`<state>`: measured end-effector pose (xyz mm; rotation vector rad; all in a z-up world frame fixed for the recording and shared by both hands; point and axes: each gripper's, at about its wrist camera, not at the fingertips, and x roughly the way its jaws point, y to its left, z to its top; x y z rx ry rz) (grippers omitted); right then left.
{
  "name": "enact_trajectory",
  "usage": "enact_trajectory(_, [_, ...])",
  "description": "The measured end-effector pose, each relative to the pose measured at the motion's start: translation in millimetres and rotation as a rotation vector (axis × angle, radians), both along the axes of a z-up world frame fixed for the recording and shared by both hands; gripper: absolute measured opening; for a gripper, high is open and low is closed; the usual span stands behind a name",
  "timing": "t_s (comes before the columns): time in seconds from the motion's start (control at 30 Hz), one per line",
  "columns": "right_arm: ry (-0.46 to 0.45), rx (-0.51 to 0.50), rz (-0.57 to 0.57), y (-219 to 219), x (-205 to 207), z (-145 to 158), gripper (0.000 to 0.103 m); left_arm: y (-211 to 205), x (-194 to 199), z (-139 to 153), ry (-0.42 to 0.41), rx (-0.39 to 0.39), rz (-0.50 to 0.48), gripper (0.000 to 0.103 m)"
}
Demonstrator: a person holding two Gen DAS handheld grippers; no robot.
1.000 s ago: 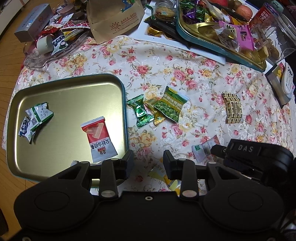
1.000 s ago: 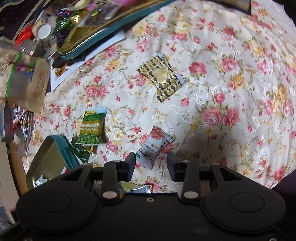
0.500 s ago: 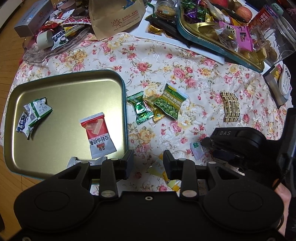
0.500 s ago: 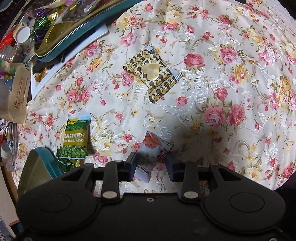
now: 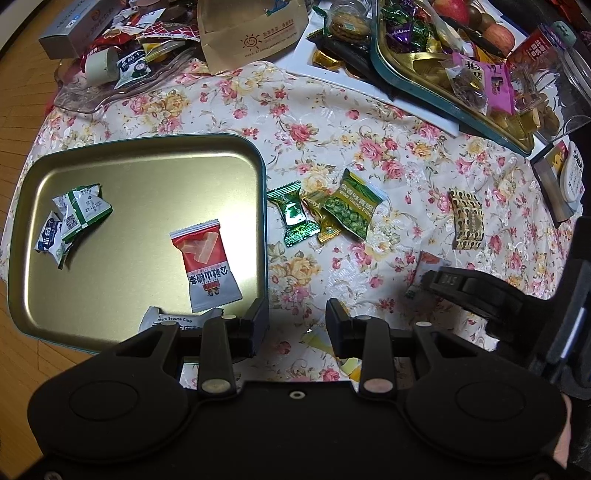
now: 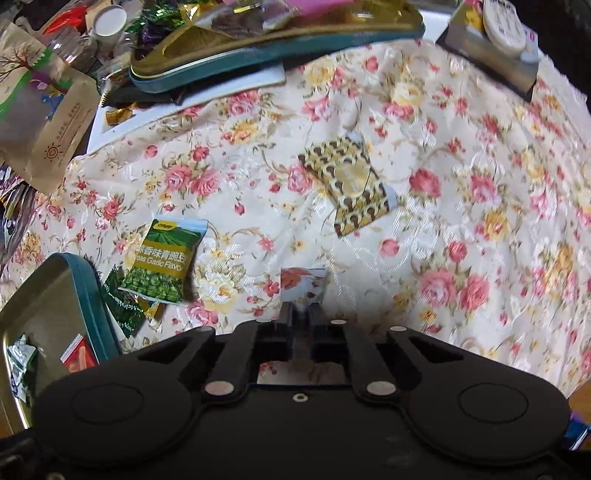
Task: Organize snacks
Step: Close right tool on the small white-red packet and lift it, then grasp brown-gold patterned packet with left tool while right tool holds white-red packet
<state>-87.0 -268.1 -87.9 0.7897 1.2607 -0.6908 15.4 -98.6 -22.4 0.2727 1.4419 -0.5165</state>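
Note:
A gold tray [image 5: 140,162] with a teal rim lies at the left and holds a red-and-white packet [image 5: 205,264], green-and-white packets [image 5: 74,218] and a Black Sesame Crisp packet [image 5: 177,321]. My left gripper [image 5: 297,321] is open and empty, just right of the tray's near corner. My right gripper [image 6: 299,314] is shut on a small white-and-red packet [image 6: 301,282], held just above the cloth; it also shows in the left wrist view [image 5: 424,266]. A green pea packet [image 6: 162,258], green candy [image 5: 293,218] and brown patterned packet [image 6: 345,188] lie on the floral cloth.
A second tray [image 5: 443,77] full of snacks, a paper bag [image 5: 251,33], a clear dish [image 5: 110,85] of wrappers and a small box [image 5: 557,184] crowd the far side. A yellow wrapper [image 5: 321,339] lies under my left gripper. The tray [image 6: 88,295] edge sits left of my right gripper.
My right gripper has moved down onto the white-and-red packet and shut on it. My left gripper has stayed open and barely shifted.

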Motion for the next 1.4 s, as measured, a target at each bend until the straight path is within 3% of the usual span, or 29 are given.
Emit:
enact_trajectory(0.07, [-0.006, 0.005, 0.002, -4, -3, 5, 0.001, -1, 0, 0, -0.002, 0.001, -0.001, 0.044])
enact_trajectory(0.27, [-0.047, 0.043, 0.000, -19, -17, 20, 0.001, -2, 1, -1, 0.007, -0.013, 0.013, 0.044])
enact_trajectory(0.47, [-0.021, 0.079, -0.042, -37, -32, 9, 0.002, -8, -2, -6, 0.041, -0.014, 0.011, 0.044])
enact_trajectory(0.53, [-0.022, 0.053, -0.062, -38, -35, 7, 0.008, -10, -3, -5, 0.045, -0.024, 0.009, 0.044])
enact_trajectory(0.7, [-0.060, 0.012, -0.037, -28, -25, 13, 0.041, -11, -4, -4, 0.044, -0.027, -0.004, 0.044])
enact_trajectory(1.13, [0.019, -0.007, 0.029, 5, 7, -19, 0.041, 6, 4, -5, 0.058, -0.027, 0.046, 0.044])
enact_trajectory(1.17, [0.015, -0.032, 0.035, 7, 8, -18, 0.038, 7, 5, -5, 0.057, -0.026, 0.047, 0.044])
enact_trajectory(1.23, [0.034, -0.060, 0.053, 10, 10, -19, 0.022, 8, 5, -4, 0.054, -0.025, 0.049, 0.044])
enact_trajectory(1.4, [0.031, -0.028, 0.036, 0, 4, -14, 0.020, 6, 4, -4, 0.055, -0.030, 0.047, 0.044])
